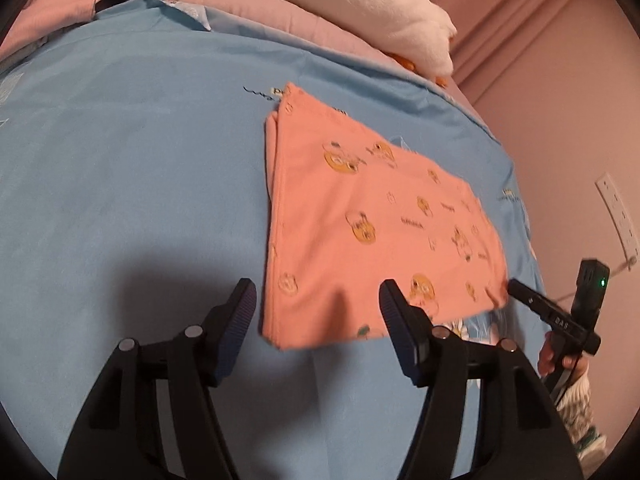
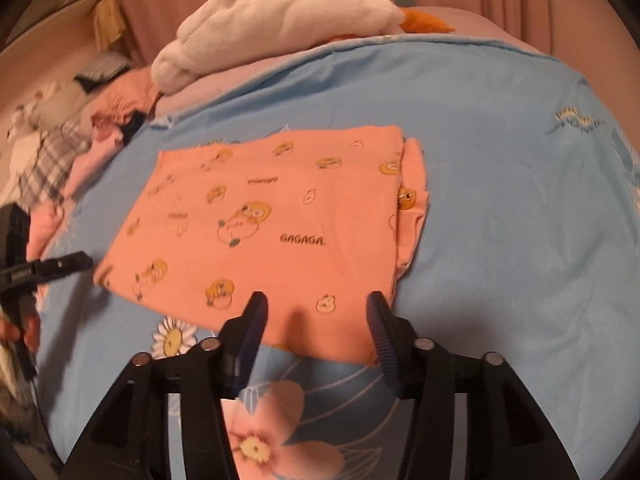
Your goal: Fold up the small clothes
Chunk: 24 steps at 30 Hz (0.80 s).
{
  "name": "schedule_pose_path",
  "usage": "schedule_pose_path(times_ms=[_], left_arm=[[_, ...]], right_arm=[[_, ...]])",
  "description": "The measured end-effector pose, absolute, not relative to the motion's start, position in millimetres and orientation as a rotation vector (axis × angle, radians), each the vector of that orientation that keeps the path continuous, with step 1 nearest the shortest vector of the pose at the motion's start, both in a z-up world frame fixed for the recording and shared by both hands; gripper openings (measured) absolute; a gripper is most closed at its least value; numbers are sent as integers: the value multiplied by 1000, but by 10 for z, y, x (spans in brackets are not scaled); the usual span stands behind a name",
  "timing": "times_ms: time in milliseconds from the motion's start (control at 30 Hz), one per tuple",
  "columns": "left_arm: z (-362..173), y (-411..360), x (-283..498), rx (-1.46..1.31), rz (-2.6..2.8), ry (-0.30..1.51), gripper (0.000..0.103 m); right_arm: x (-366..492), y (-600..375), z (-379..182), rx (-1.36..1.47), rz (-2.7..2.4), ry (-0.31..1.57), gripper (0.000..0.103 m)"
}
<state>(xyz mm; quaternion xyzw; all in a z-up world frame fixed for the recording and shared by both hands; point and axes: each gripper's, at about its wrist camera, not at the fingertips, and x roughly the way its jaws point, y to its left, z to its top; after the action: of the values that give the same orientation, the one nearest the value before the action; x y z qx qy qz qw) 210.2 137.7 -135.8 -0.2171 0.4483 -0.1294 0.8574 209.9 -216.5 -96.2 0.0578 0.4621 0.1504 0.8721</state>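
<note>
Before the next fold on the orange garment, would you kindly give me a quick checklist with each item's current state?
1. Left tool open, holding nothing: ok.
2. Right tool open, holding nothing: ok.
3. Orange garment lying flat on the blue sheet: ok.
4. Edges aligned: not ok; an under layer sticks out along one side.
5. Both tools near the garment's close edge: ok.
6. Layers underneath smooth: cannot tell.

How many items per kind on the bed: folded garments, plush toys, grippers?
Folded orange printed garment: 1
White plush toy: 1
Grippers: 2, left gripper and right gripper, both open and empty above the blue sheet
Total: 4
The loose clothes pile at the far edge is too jumbled to count.
</note>
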Motion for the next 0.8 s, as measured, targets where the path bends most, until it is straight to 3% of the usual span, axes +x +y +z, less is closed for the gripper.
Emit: schedule_pose_path(times_ms=[133,800], left_arm=[[-1462,1450,2253,-499,-245,959,64],[-1610,1443,2927,-670,-335,972,67]], right_arm=[[2161,-2322,-1024,219,272,978,67],[2349,-2044,-965,288,382,874,67]])
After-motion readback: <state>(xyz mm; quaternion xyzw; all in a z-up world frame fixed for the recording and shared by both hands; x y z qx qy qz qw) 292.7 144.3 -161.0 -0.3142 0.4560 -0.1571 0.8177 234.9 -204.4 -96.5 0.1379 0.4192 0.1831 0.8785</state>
